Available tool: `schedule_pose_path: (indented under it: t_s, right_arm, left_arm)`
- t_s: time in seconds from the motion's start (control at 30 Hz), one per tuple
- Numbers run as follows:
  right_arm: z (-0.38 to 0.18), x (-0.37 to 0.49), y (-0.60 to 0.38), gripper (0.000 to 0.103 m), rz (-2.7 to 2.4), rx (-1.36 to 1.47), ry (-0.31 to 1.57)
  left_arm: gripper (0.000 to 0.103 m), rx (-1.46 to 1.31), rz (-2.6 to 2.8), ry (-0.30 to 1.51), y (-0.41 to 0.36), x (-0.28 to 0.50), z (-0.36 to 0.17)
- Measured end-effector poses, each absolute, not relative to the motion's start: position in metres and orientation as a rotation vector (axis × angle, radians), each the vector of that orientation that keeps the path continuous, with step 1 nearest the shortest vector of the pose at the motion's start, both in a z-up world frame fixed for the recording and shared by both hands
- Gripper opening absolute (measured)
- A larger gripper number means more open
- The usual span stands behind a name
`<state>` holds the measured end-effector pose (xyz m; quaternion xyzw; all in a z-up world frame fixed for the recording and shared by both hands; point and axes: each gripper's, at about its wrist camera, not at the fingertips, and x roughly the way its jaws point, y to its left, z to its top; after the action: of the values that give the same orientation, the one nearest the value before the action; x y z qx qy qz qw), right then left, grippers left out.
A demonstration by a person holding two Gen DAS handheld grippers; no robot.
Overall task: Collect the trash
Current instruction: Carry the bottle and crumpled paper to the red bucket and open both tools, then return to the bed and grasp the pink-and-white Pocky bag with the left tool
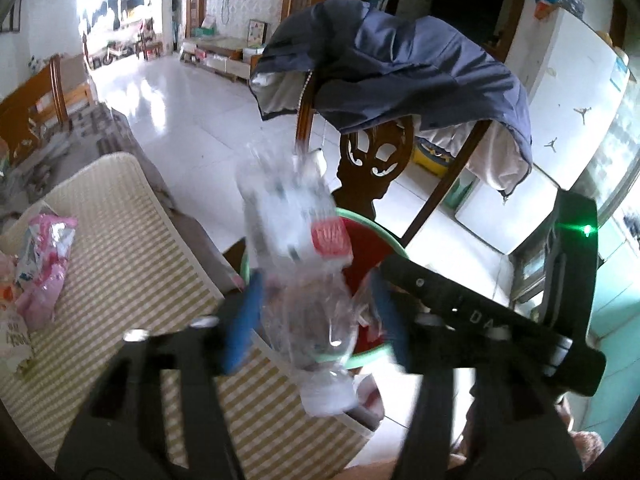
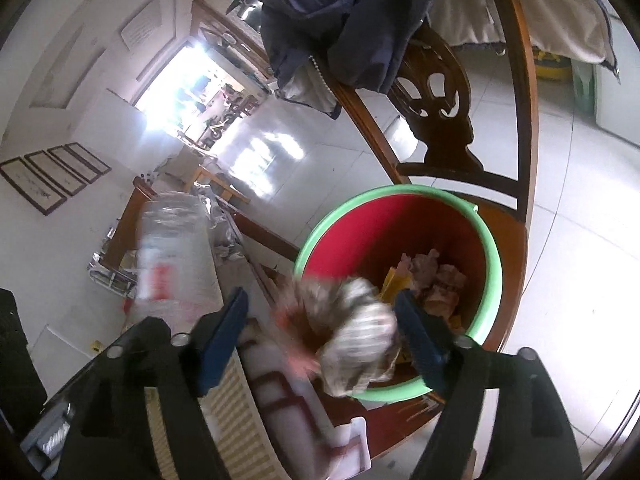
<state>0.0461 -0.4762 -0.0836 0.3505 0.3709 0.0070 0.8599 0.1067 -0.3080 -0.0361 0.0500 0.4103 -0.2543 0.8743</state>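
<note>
Left wrist view: the left gripper (image 1: 316,320) has its blue fingers (image 1: 244,320) spread wide, and a clear plastic bottle (image 1: 296,248) with a red-and-white label sits blurred in the gap between them, white cap toward the camera; neither finger visibly presses it. Just behind the bottle is a red bucket (image 1: 376,236) with a green rim, standing on the seat of a carved wooden chair (image 1: 374,160). A navy jacket (image 1: 400,68) is draped over the chair back above the bucket. Left of the bucket lies a striped mat (image 1: 132,248), with pink snack wrappers (image 1: 44,264) at its far left edge. The right gripper (image 1: 500,316) crosses in to the right of the bucket; whether its jaws are apart cannot be told from here.

Right wrist view: the right gripper (image 2: 324,336) is open wide, and a crumpled wrapper (image 2: 352,336), blurred, hangs between the fingers over the near rim of the bucket (image 2: 496,256), touching neither clearly. Inside the bucket lie crumpled paper scraps (image 2: 436,280). The bottle (image 2: 176,256) shows well left of the bucket.
</note>
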Motion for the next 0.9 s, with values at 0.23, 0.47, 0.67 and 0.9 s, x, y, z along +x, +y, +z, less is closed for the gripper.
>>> schedule_pose_path:
  t_s: [0.23, 0.47, 0.67, 0.9]
  right_arm:
    - [-0.080, 0.046, -0.473, 0.076, -0.001, 0.706, 0.776]
    - [-0.062, 0.042, -0.467, 0.077, -0.001, 0.667, 0.748]
    - [-0.025, 0.045, -0.423, 0.082, 0.123, 0.584, 0.711]
    - [-0.012, 0.050, -0.328, 0.086, 0.395, 0.534, 0.761]
  left_arm:
    - [0.070, 0.102, -0.515, 0.848, -0.301, 0.100, -0.036]
    - [0.075, 0.077, -0.471, 0.856, -0.274, 0.094, -0.039]
    - [0.076, 0.082, -0.325, 0.858, -0.209, 0.084, -0.051]
    - [0.076, -0.139, -0.046, 0.874, -0.076, 0.103, -0.054]
